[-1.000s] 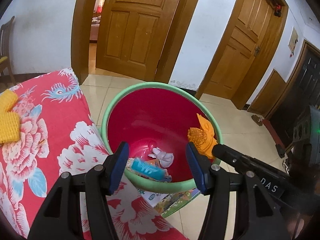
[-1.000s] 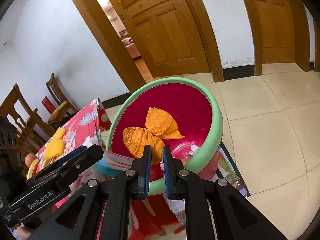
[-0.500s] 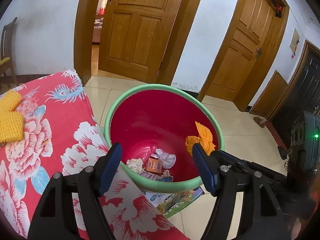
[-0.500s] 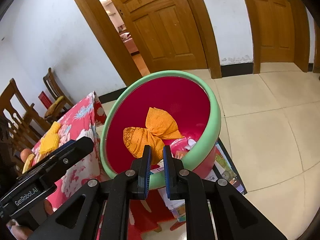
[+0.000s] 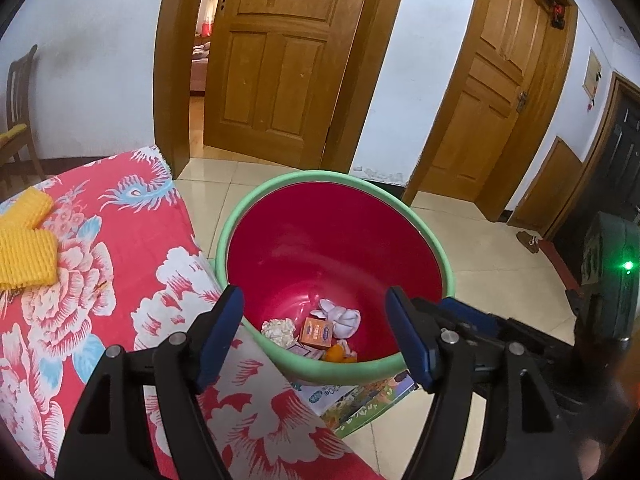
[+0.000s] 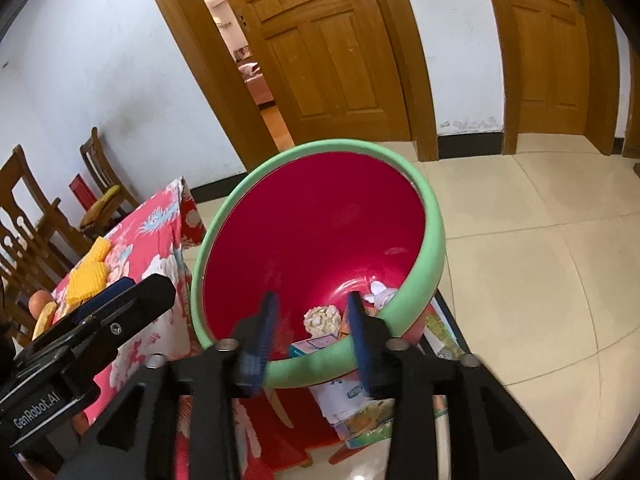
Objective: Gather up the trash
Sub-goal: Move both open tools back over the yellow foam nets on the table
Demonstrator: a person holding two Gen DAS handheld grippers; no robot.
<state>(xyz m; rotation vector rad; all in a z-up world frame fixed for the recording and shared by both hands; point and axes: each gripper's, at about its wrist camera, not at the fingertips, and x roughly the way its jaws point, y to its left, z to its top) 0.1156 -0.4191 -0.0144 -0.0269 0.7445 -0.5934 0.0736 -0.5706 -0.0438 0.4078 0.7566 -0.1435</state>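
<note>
Trash (image 5: 316, 330) lies at the bottom of the red, green-rimmed bin (image 5: 336, 240); both grippers hang over its near rim, the right gripper (image 6: 312, 330) having just been opening with nothing between its fingers, the left gripper (image 5: 316, 332) spread and empty. This drop looks done, so next comes the yellow foam (image 5: 24, 258) on the desk (image 5: 132, 280).

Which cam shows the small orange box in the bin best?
Left wrist view. The small orange box lies unobstructed on the red bin's floor, printed top face visible. In the right wrist view the right gripper and the bin's green rim cover that area, so the box can't be picked out with confidence.
</note>
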